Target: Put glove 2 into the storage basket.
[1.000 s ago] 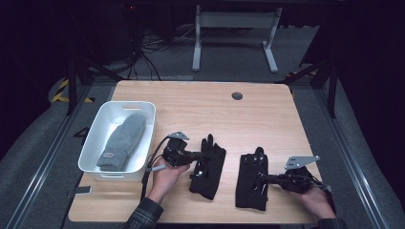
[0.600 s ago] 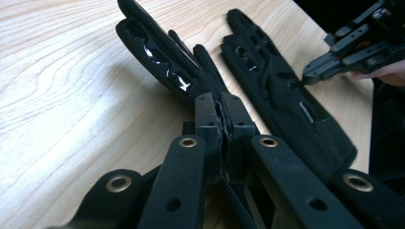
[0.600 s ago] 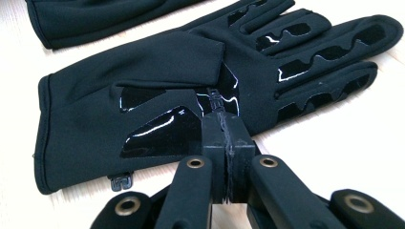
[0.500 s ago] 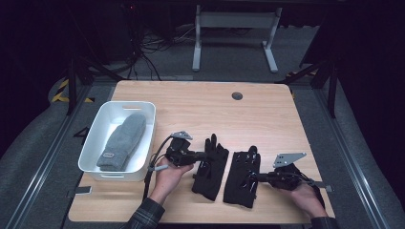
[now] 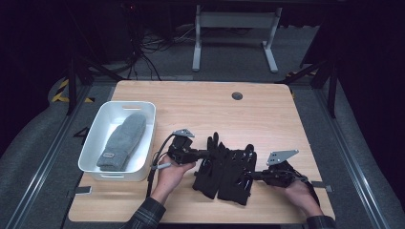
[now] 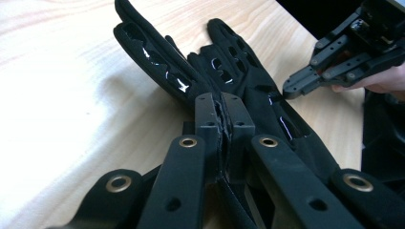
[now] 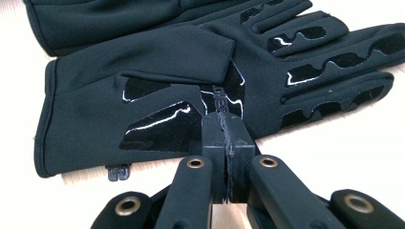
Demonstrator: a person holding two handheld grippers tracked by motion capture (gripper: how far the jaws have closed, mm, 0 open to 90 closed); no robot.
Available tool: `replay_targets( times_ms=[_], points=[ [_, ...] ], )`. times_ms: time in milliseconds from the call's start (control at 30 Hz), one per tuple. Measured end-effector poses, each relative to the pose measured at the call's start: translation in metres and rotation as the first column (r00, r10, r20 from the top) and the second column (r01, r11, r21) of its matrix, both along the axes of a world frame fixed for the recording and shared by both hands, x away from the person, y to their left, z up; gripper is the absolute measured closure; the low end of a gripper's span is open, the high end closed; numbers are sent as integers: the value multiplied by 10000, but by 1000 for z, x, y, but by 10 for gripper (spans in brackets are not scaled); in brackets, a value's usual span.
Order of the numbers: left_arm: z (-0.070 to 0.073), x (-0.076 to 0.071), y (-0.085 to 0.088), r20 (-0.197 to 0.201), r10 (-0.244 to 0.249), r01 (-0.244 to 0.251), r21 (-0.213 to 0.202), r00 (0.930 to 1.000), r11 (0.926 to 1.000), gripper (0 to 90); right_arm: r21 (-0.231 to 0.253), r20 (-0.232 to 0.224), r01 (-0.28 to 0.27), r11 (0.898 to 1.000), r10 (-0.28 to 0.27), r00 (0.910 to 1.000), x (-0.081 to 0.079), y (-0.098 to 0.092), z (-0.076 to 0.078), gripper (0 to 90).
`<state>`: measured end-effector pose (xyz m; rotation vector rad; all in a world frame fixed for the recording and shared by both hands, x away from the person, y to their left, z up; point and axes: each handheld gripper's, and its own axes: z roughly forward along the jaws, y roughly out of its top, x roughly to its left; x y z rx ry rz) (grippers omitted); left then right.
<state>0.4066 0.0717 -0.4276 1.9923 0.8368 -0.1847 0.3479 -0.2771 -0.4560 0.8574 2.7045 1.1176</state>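
Gloves now lie edge to edge near the table's [image 5: 200, 102] front: the right glove [image 5: 237, 174] has been drawn leftward over the last second until it touches the left glove [image 5: 210, 164], where earlier a strip of bare wood separated them. The right hand-held gripper [image 5: 251, 175] is clamped on the right glove's palm fabric (a fold is pinched between its closed jaws in the right gripper view). The left hand-held gripper [image 5: 206, 153] is likewise clamped on the left glove and has barely shifted. A white bin [image 5: 98, 131] holding a grey mitten [image 5: 123, 140] stands to the left. Judgement: the pair is being brought together, probably for stacking or joint transfer.
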Motion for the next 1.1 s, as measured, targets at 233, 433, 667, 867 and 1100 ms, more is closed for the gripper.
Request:
replay_targets(
  times_ms=[233,433,667,867,1100],
  points=[
    [3,5,-3,28,-12,12,-147,10000,9999,876,13,69,-81,10000,81,9999,4,6,-1,899],
    [3,5,-9,-5,-188,188,-341,9998,9992,876,120,63,-74,9999,73,10000,9,10,-2,899],
    [12,5,-15,198,-346,355,-446,9992,9984,876,-3,174,-305,9995,305,9994,15,24,-1,899],
    [12,5,-24,199,-517,527,-491,9985,9974,875,-9,243,-426,9991,426,9988,20,36,-2,899],
    [9,5,-33,130,-673,677,-410,9977,9969,876,-4,304,-556,9985,556,9980,25,48,-2,899]
  ],
)
